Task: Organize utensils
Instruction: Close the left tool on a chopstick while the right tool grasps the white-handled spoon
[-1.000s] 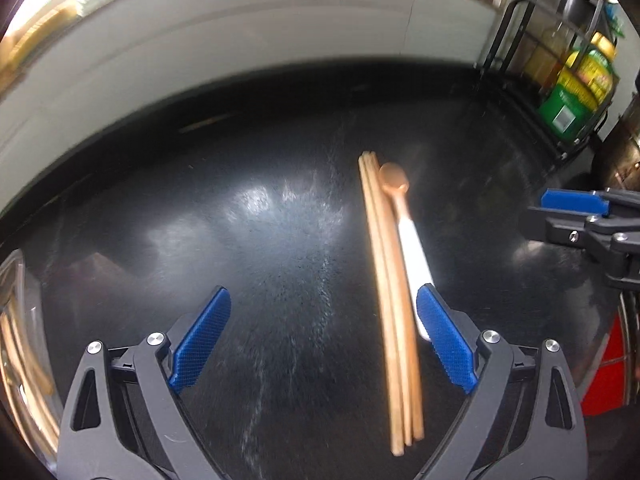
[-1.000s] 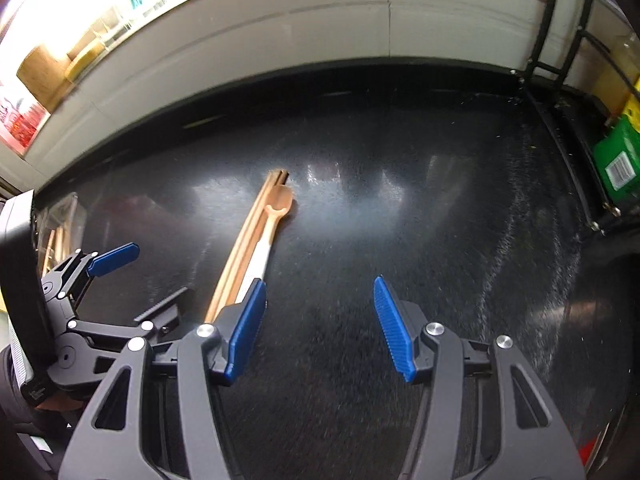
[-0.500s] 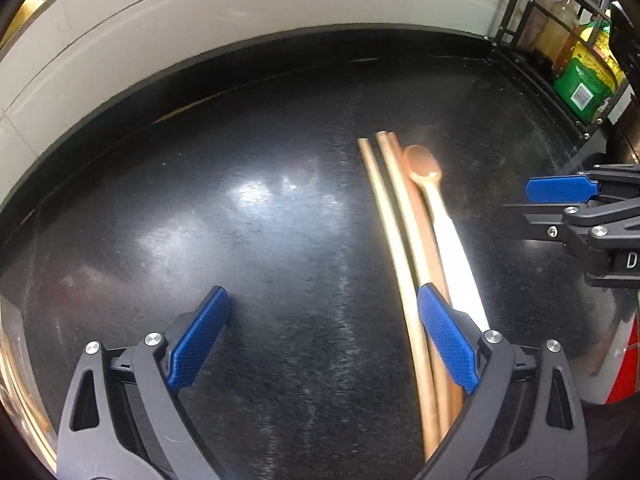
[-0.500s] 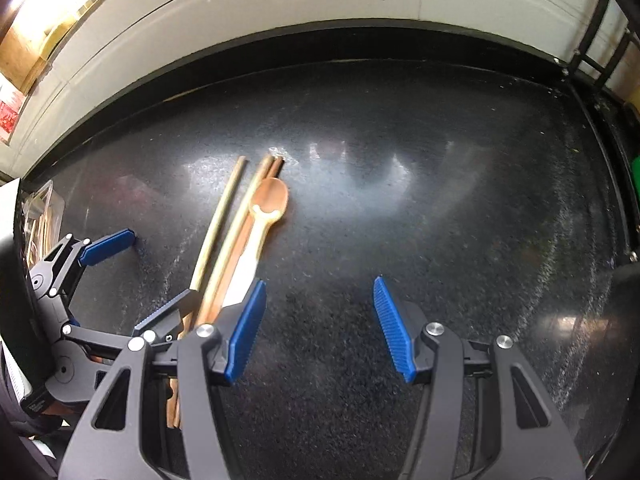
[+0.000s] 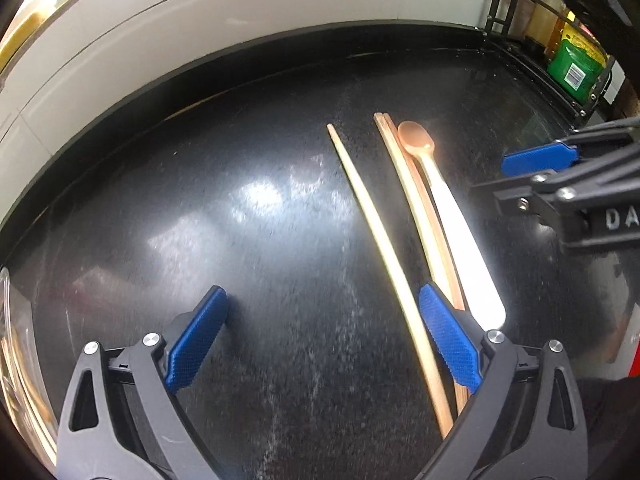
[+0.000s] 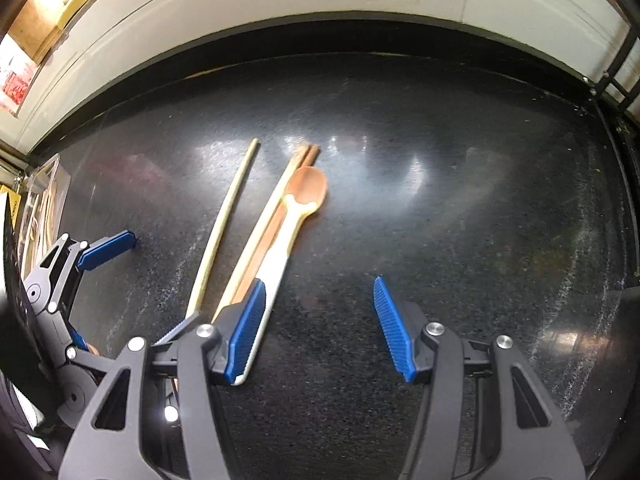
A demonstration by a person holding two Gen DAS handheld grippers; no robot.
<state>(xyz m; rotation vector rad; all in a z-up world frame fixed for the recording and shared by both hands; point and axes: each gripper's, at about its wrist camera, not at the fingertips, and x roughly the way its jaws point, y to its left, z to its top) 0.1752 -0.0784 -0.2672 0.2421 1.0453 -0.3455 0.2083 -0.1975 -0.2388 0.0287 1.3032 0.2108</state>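
Both jaws stand open and hold nothing. In the left wrist view the left gripper [image 5: 322, 344] hovers low over the black tabletop [image 5: 200, 208], its right pad beside one chopstick [image 5: 384, 248]. Right of that lie two more chopsticks [image 5: 416, 204] and the spoon [image 5: 444, 208], side by side at centre right. In the right wrist view the right gripper [image 6: 318, 324] has its left pad over the spoon's white handle.

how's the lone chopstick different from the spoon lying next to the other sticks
The lone chopstick is a thin plain pale stick; the spoon has a brown oval bowl and a white handle. The chopstick lies apart on the black counter; the spoon lies right beside the paired chopsticks. Both lie flat, pointing roughly the same way.
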